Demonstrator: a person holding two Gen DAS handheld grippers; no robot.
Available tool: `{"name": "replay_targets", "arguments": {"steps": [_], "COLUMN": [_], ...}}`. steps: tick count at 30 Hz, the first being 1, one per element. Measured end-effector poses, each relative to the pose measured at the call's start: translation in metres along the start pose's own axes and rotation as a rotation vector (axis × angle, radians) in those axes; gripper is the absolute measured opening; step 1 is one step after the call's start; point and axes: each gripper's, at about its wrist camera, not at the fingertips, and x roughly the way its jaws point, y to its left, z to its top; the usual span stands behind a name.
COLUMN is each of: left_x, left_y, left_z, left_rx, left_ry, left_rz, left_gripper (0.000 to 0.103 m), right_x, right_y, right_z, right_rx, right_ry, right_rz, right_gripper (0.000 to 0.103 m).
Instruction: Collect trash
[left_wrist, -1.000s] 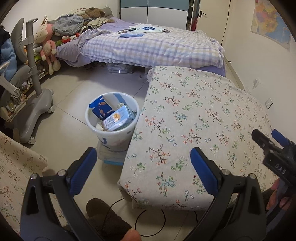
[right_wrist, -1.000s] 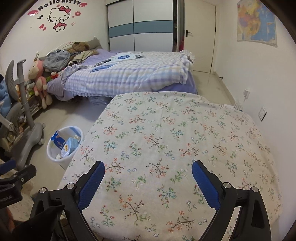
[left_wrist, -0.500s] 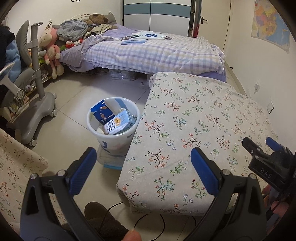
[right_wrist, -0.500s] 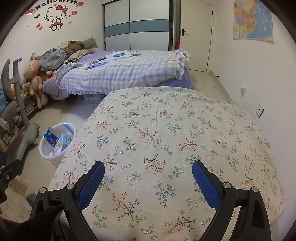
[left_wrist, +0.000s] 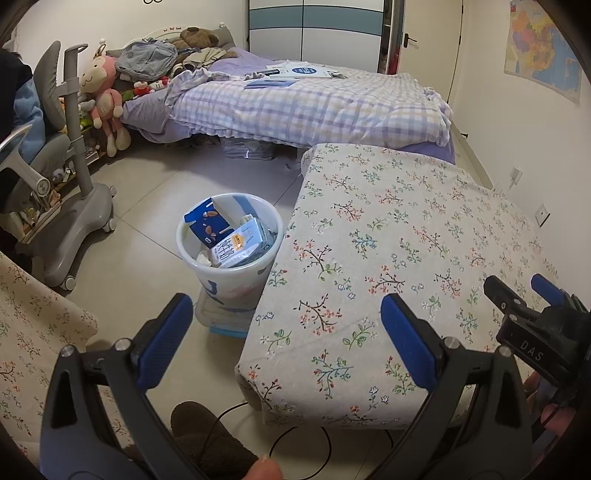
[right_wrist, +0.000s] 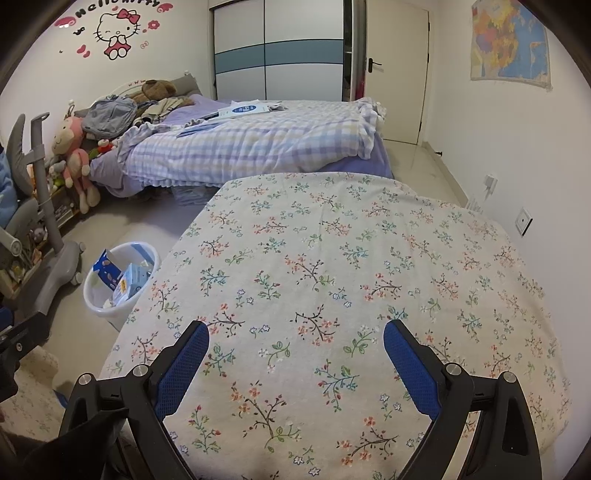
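Both the left gripper (left_wrist: 286, 343) and right gripper (right_wrist: 295, 363) gape wide and empty above the floral-clothed table (right_wrist: 332, 280), "DAS" printed on the right one, beside the upright white plastic bin (left_wrist: 236, 275) of blue cartons (left_wrist: 207, 223).

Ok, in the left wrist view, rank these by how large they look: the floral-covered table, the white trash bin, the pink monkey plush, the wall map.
1. floral-covered table, by far
2. white trash bin
3. pink monkey plush and wall map: look alike, both far away and the map cut off at the edge, so unranked.
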Motion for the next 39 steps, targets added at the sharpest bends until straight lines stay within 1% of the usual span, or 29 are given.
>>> {"name": "replay_targets", "arguments": {"steps": [39], "left_x": [0.0], "left_y": [0.0045], "left_z": [-0.0017], "left_rx": [0.006], "left_ry": [0.015], "left_rz": [-0.004], "left_gripper": [0.101], "right_x": [-0.0018], "right_y": [0.0035], "right_z": [-0.0034], "right_rx": [0.012], "right_ry": [0.004], "right_rz": [0.013], "right_gripper": [0.097]}}
